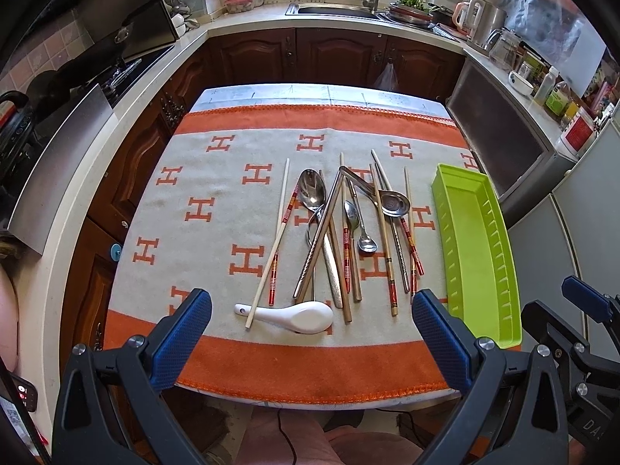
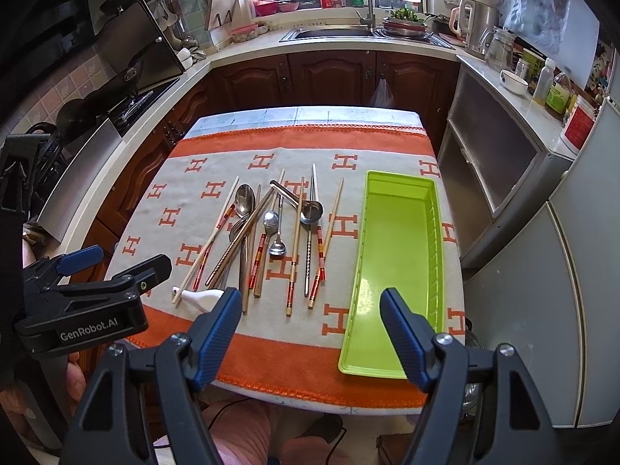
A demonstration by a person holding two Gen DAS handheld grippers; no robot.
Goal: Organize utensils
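Kitchen w/ sink (image 2: 329,33) far; surface (image 1: 217,193) wore an orange-and-grey cloth. Utensils (image 1: 341,232) lay jumbled mid-cloth, empty green tray (image 2: 399,271) right. Left tool (image 1: 310,333) & right tool (image 2: 310,333) both gaped wide, near edge.

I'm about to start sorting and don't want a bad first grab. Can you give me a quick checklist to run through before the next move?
1. Left tool open and holding nothing: ok.
2. Right tool open and holding nothing: ok.
3. Green tray has nothing in it and lies flat on the cloth: ok.
4. Utensil pile free to pick singly: not ok; chopsticks, metal spoons and a small ladle cross over one another.
5. White ceramic spoon free to lift: not ok; a pale chopstick lies across its handle.
6. Tray sits beside the pile, apart from it: ok.
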